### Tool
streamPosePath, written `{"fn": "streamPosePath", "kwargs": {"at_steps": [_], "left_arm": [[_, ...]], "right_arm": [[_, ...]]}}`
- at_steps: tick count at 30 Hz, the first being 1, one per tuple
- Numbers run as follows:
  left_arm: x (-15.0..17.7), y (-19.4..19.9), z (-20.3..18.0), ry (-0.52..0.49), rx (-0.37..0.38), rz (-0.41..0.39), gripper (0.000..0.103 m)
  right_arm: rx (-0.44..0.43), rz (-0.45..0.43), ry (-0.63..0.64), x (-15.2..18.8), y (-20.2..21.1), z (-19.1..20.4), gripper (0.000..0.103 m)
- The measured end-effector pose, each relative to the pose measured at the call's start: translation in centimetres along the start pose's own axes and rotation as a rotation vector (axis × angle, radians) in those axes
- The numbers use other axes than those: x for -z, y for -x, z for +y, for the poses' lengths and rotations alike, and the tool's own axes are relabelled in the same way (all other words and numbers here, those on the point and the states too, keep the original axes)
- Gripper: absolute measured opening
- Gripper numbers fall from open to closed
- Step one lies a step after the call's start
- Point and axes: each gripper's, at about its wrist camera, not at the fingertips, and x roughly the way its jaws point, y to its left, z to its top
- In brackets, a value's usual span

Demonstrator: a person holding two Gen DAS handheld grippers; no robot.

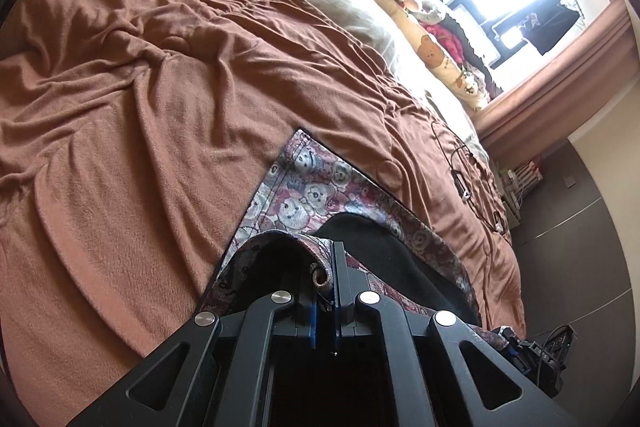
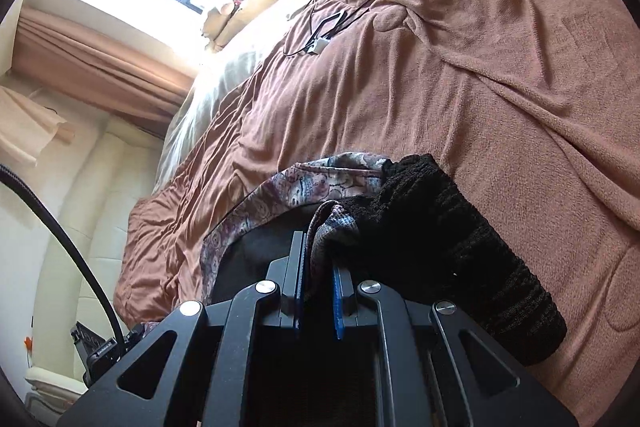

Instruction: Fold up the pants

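Observation:
The pants (image 1: pixel 316 195) have a teddy-bear print outside and a black fleece lining. They lie on the brown blanket at the near edge of the bed. My left gripper (image 1: pixel 326 267) is shut on a rolled edge of the printed fabric, lifted off the bed. In the right wrist view my right gripper (image 2: pixel 318 259) is shut on a bunched fold of the pants (image 2: pixel 320 187), with the black ribbed waistband (image 2: pixel 460 251) hanging to its right. The right gripper (image 1: pixel 532 351) shows at the lower right of the left wrist view.
The brown fleece blanket (image 1: pixel 160 107) covers the bed. Black cables and small chargers (image 2: pixel 324 39) lie on it. Pillows and stuffed toys (image 1: pixel 436 43) line the window side. A cream padded headboard (image 2: pixel 80 227) and a dark wardrobe (image 1: pixel 568 227) flank the bed.

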Motion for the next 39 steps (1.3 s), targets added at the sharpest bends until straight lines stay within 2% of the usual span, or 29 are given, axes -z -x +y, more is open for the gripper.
{"fn": "streamPosePath", "kwargs": {"at_steps": [11, 13, 15, 16, 17, 18, 19, 20, 21, 24, 30, 35, 39], "left_arm": [[-2.8, -7.4, 1.6, 0.0, -0.069, 0.055, 0.005], [-3.2, -8.6, 2.0, 0.017, -0.099, 0.084, 0.005], [-3.5, -9.3, 2.0, 0.022, -0.105, 0.101, 0.007], [-3.7, -9.4, 1.8, 0.01, -0.113, 0.1, 0.011], [-3.9, -9.3, 1.5, -0.009, -0.127, 0.096, 0.017], [-4.1, -9.1, 1.2, -0.03, -0.144, 0.089, 0.036], [-4.3, -8.7, 1.0, -0.047, -0.153, 0.076, 0.055], [-4.5, -8.2, 0.8, -0.065, -0.156, 0.057, 0.06], [-4.8, -7.8, 0.6, -0.085, -0.165, 0.041, 0.063], [-5.1, -7.2, 0.2, -0.158, -0.196, 0.05, 0.063], [-4.5, -7.6, -0.2, -0.324, -0.276, 0.107, 0.063], [-3.7, -8.3, 0.0, -0.397, -0.292, 0.147, 0.063], [-3.1, -9.5, -0.1, -0.435, -0.264, 0.191, 0.063]], "right_arm": [[0.031, 0.038, 0.029, -1.8, -4.0, 0.1, 0.009], [0.033, 0.052, 0.038, -1.9, -4.5, 0.2, 0.011], [0.034, 0.065, 0.052, -2.1, -4.9, 0.6, 0.02], [0.032, 0.071, 0.059, -2.2, -4.8, 0.8, 0.024], [0.021, 0.072, 0.058, -2.4, -4.8, 0.9, 0.037], [0.004, 0.067, 0.06, -2.7, -4.6, 1.1, 0.054], [-0.006, 0.059, 0.072, -2.7, -4.2, 1.5, 0.061], [-0.009, 0.049, 0.088, -2.9, -3.9, 1.8, 0.066], [-0.01, 0.038, 0.108, -2.9, -3.6, 2.2, 0.066], [-0.017, 0.038, 0.151, -3.0, -2.8, 2.9, 0.066], [0.059, 0.03, 0.24, -2.9, -0.9, 3.7, 0.066], [0.143, 0.005, 0.316, -2.4, 1.2, 4.6, 0.066], [0.217, -0.002, 0.369, -2.1, 2.1, 4.6, 0.066]]}}
